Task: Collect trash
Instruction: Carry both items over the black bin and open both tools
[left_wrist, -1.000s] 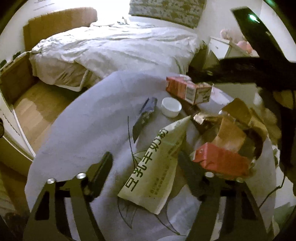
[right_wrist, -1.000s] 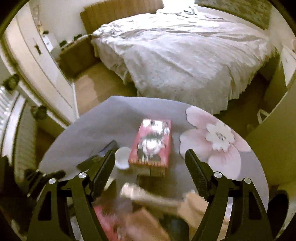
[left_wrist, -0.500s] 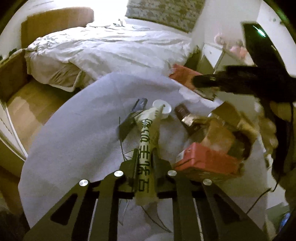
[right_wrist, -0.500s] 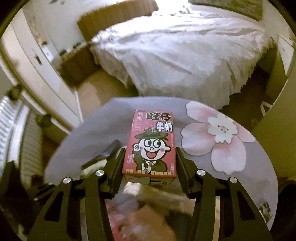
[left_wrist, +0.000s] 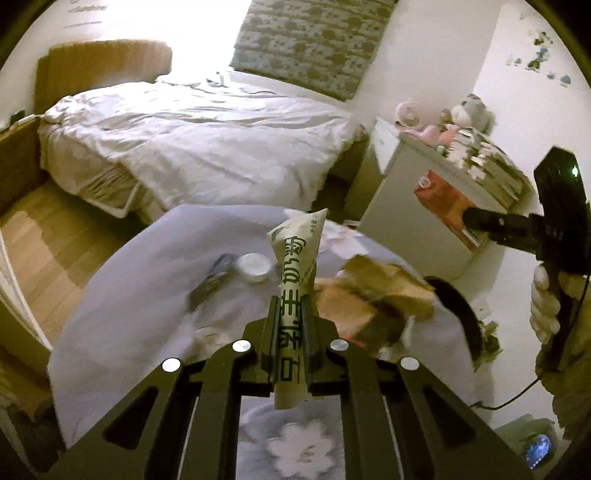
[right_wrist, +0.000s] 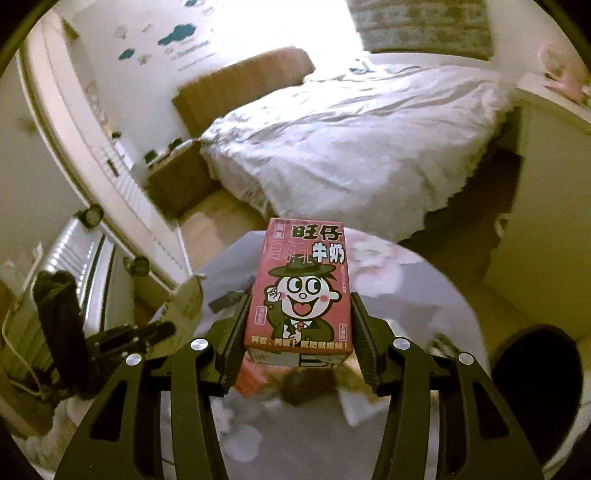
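Two grips: pouch (left_wrist: 293, 299), milk carton (right_wrist: 300, 291).

The left gripper (left_wrist: 291, 332) pinches a white pouch (left_wrist: 295, 280) above the table (left_wrist: 147, 295); a white cap (left_wrist: 253, 266) lies near the table's far edge.

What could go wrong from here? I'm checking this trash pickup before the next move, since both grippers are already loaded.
1. The left gripper pinches the soft pouch near its lower part; the long free end could flop or slip.
2. The right gripper grips the red carton by its sides only, so it could slide out on a quick swing.
3. Both loaded grippers hang above the wrappers and small white cup and could knock them off the table.
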